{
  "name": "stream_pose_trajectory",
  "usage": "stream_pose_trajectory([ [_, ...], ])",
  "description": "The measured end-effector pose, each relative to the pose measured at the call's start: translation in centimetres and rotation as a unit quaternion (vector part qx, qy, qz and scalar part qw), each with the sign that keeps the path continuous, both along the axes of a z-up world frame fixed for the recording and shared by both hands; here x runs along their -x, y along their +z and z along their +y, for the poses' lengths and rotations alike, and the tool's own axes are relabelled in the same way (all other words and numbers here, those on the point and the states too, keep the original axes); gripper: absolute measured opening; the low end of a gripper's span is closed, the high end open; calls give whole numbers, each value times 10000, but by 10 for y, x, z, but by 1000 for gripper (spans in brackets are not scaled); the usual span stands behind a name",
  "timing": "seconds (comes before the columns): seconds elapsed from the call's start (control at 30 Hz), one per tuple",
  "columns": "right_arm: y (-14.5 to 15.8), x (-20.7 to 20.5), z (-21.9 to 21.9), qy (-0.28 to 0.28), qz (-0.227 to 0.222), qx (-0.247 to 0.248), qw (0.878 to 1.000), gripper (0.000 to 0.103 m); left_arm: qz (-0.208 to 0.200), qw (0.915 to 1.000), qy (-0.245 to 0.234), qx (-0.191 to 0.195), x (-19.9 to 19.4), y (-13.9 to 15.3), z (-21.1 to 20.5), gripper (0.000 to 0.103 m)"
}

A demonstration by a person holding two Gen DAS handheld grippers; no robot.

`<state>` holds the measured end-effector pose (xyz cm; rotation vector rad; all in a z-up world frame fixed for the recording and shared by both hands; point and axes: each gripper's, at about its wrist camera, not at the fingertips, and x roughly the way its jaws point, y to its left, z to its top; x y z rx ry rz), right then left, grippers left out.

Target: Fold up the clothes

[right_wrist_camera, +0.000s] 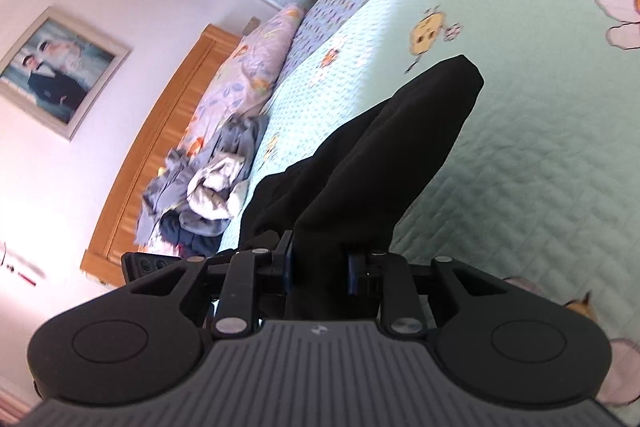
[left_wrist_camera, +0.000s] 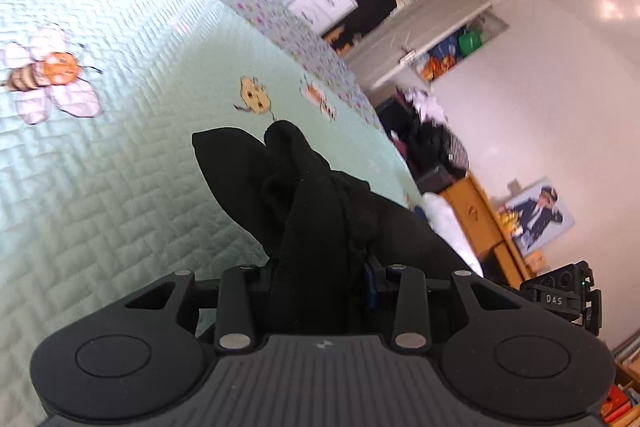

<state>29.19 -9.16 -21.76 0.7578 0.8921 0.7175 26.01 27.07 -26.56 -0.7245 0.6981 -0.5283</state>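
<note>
A black garment (left_wrist_camera: 304,195) is bunched between the jaws of my left gripper (left_wrist_camera: 320,279), which is shut on it; the cloth hangs forward over the mint quilted bedspread (left_wrist_camera: 100,155). In the right wrist view the same black garment (right_wrist_camera: 384,155) runs out from my right gripper (right_wrist_camera: 320,271), also shut on it, and stretches toward the bedspread (right_wrist_camera: 540,147). Folds of cloth hide most of the pads of both grippers. The other gripper (left_wrist_camera: 564,295) shows at the right edge of the left wrist view.
A pile of grey and blue clothes (right_wrist_camera: 200,187) lies by a flowered pillow (right_wrist_camera: 248,67) at the wooden headboard (right_wrist_camera: 160,139). Open shelves (left_wrist_camera: 420,27), dark bags (left_wrist_camera: 432,143) and a wooden cabinet (left_wrist_camera: 476,215) stand beyond the bed. Framed pictures (right_wrist_camera: 56,71) hang on the walls.
</note>
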Motion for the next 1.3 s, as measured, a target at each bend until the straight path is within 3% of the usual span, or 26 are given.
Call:
stream_pose_trajectory([
  [0.1,9,1,28,233,22,90,9997,26,-76,9992,340,189,25,2,30,39],
  [0.23,25,-9,95,824,-22,123,9965,26,-284,9925,1129,373,71,12,102,39],
  [0.37,40,-40,202,1708,-173,8,9852,26,-603,9723,2246,252,119,34,197,39],
  [0.47,51,-71,312,2472,-265,-182,9684,26,-812,9421,3253,-41,151,51,267,40],
  [0.57,58,-106,438,3040,-477,-270,9511,26,-844,8974,4310,-416,171,50,328,44],
  [0.6,56,-118,478,3004,-570,-290,9517,28,-655,8851,4589,-420,171,39,351,51],
  [0.63,49,-128,510,2802,-592,-215,9579,30,-356,8729,4853,-357,172,24,374,65],
  [0.73,10,-159,585,1911,-505,884,9763,49,796,8340,5448,-369,173,-31,413,68],
  [0.77,-6,-162,593,1597,-400,1305,9777,52,934,8228,5588,-437,179,-42,415,68],
  [0.8,-20,-162,591,1443,-355,1373,9793,51,883,8132,5735,-450,188,-49,413,74],
  [0.9,-58,-161,557,1167,-202,1217,9855,56,517,7827,6185,-466,219,-51,398,85],
  [0.93,-68,-161,542,1136,-111,1118,9872,56,382,7759,6279,-473,228,-48,394,86],
  [1.0,-80,-156,503,1119,113,736,9909,57,128,7710,6350,-468,238,-38,382,86],
  [1.03,-85,-152,481,1095,227,540,9923,57,3,7731,6325,-476,240,-32,376,86],
  [1.1,-92,-145,444,1089,407,226,9930,58,-212,7857,6154,-585,237,-18,355,86],
  [1.2,-86,-122,386,1033,372,170,9938,64,-471,8167,5697,-784,216,5,313,92],
  [1.3,-76,-91,338,1004,145,375,9941,75,-493,8551,5083,-891,190,18,259,100],
])
